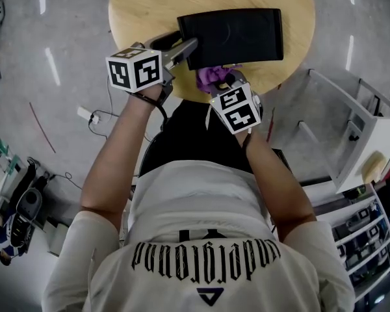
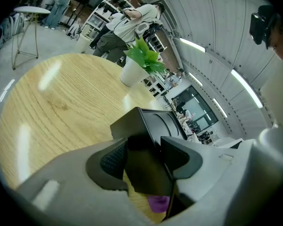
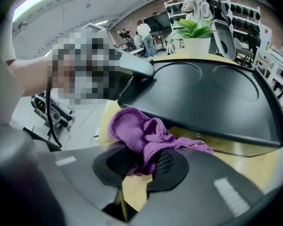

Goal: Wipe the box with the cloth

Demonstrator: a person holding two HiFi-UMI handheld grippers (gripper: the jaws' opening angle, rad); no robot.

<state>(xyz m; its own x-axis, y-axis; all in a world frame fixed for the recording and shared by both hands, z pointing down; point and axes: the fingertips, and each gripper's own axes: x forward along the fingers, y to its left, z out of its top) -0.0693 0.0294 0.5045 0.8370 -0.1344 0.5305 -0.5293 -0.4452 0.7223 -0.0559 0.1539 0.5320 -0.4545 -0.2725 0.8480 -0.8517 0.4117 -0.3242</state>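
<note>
Item: box [image 1: 237,34], black, on the round wooden counter [image 1: 149,8].
Left tongs [image 2: 144,161]: clamped on the box's near left corner.
Right tongs [image 3: 141,166]: pinching the purple cloth [image 3: 141,131], just beside the box's near edge.
Method (my judgement): I brace the corner firmly and drag the cloth flat across the top.
Writing: none visible on the box; the shirt [image 1: 201,200] lettering is not legible to me.

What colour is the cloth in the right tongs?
Purple: the crumpled knit purple cloth pinched in the right tongs shows best in the right gripper view.
</note>
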